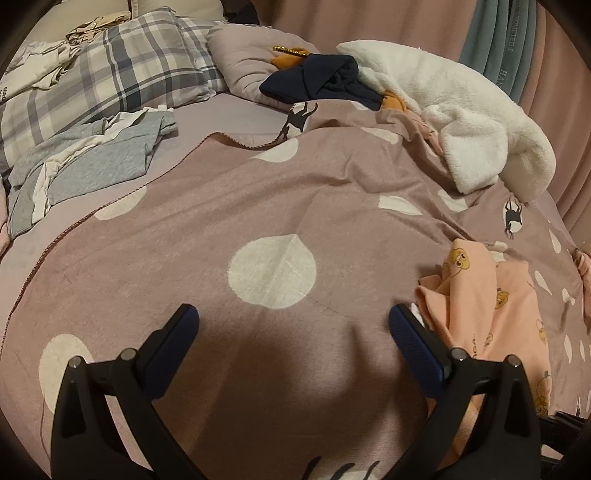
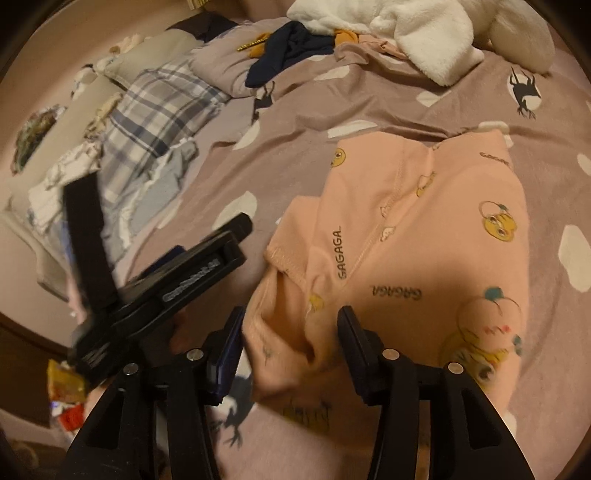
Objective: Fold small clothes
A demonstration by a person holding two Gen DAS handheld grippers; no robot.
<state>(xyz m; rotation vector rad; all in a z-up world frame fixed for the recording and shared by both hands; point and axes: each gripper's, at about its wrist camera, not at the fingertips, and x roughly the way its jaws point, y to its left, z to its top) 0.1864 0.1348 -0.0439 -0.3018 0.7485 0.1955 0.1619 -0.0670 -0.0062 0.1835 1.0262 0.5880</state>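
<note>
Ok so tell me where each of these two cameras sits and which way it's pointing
Left wrist: on the left gripper, facing forward over the dotted bedspread toward the plaid pillow; its own two open fingers show.
Right wrist: on the right gripper, facing down at the pink garment; its own open fingers straddle a fold of it, and the left gripper shows at left.
Shared: pink garment, bedspread, plaid pillow, white fleece, navy garment.

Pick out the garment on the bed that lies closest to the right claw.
The pink cartoon-print garment: its hem sits between the open fingers of the right claw. The grey clothes, navy garment and white fleece all lie farther up the bed.
</note>
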